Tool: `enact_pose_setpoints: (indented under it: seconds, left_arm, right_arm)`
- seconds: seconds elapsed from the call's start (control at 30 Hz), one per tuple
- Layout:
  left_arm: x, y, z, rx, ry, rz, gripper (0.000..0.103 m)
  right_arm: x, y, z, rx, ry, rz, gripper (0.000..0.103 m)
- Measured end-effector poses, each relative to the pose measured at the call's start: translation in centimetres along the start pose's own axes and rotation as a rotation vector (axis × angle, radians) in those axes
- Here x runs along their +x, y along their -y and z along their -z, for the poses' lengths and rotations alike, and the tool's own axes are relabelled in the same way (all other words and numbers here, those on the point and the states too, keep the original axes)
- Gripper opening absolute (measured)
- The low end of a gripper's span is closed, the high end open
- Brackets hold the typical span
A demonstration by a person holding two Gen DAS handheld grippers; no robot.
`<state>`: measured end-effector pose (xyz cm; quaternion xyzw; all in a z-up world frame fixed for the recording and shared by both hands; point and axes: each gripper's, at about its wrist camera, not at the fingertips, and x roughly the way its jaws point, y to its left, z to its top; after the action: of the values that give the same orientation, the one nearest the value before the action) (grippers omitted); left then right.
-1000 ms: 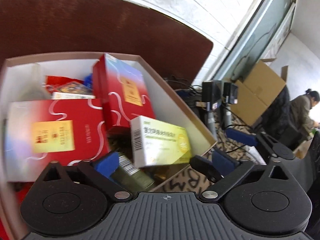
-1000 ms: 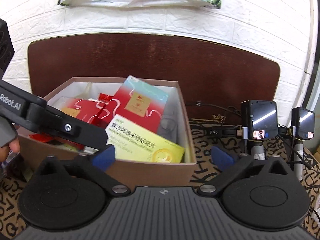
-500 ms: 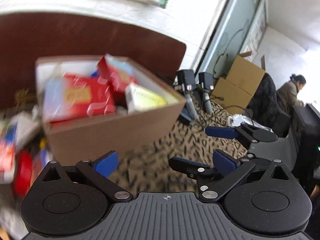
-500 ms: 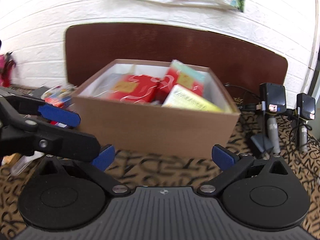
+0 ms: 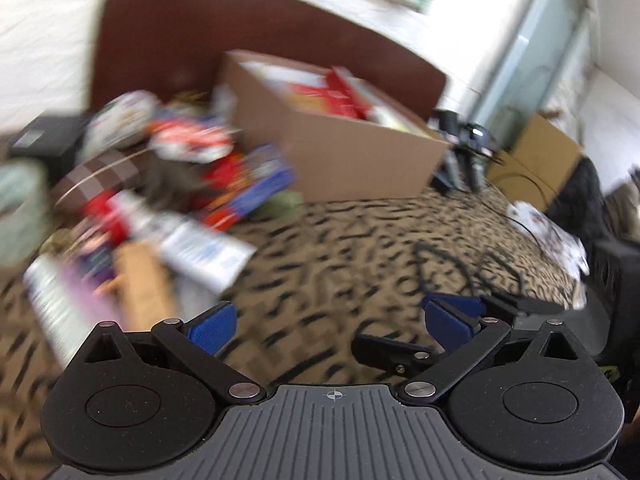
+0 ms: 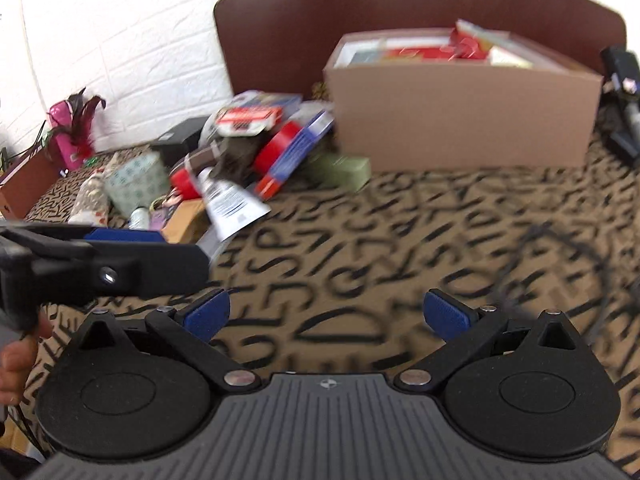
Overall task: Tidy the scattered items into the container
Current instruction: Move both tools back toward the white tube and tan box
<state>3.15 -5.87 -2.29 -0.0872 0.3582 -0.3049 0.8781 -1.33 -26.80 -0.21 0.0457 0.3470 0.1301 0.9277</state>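
Both grippers hang above the letter-patterned cloth (image 6: 360,248) with nothing between their fingers. The left gripper (image 5: 332,316) has its blue pads spread wide, and only bare cloth shows in the gap; the right gripper (image 6: 326,312) is spread just as wide over bare cloth. In the right wrist view the left gripper reaches in from the left edge, side on, with part of a hand (image 6: 14,364) below it; in the left wrist view the right gripper's fingers show low on the right. The brown cardboard box (image 6: 460,116) stands well ahead of both pairs of fingers, against a dark brown headboard (image 6: 280,28), and holds red packets and a pale box that rise to its rim. The scattered items lie in a heap (image 6: 248,148) to the left of the box, ahead and left of the fingers and apart from them: a white tube (image 6: 230,204) nearest, a green packet (image 6: 340,170) just beside the box's front corner, a blue and red flat pack (image 6: 298,152), and a pale patterned box (image 6: 134,182) further left. The left wrist view is blurred, so the heap (image 5: 160,192) shows there only as smeared colours, left of the box (image 5: 340,152)
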Motion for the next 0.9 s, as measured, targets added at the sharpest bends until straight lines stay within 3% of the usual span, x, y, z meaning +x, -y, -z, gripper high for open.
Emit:
enact_pose_setpoints:
  seconds: [0.2, 0.37, 0.53, 0.7, 0.9]
  left_arm:
    - [-3.6, -5.0, 1.4, -0.125, 0.052, -0.102, 0.103]
    - [-4.8, -7.8, 1.5, -0.175, 0.075, -0.118, 0.103]
    - [-4.4, -10.5, 1.3, -0.261, 0.061, -0.117, 0.101]
    - [-3.7, -12.2, 1.0, -0.311, 0.051, -0.18, 0.093]
    - [-2.7, -13.7, -0.1, -0.359, 0.052, -0.237, 0.075]
  right_arm:
    - [1.2, -4.4, 0.2, -0.04, -0.025, -0.071, 0.102]
    - [2.3, -7.7, 0.1, -0.134, 0.0, -0.078, 0.102]
    - [3.1, -9.2, -0.3, -0.158, 0.024, -0.05, 0.095]
    - [4.1, -10.3, -0.8, -0.17, 0.027, -0.071, 0.09]
    - [5.4, -11.2, -1.1, -0.17, 0.003, -0.096, 0.08]
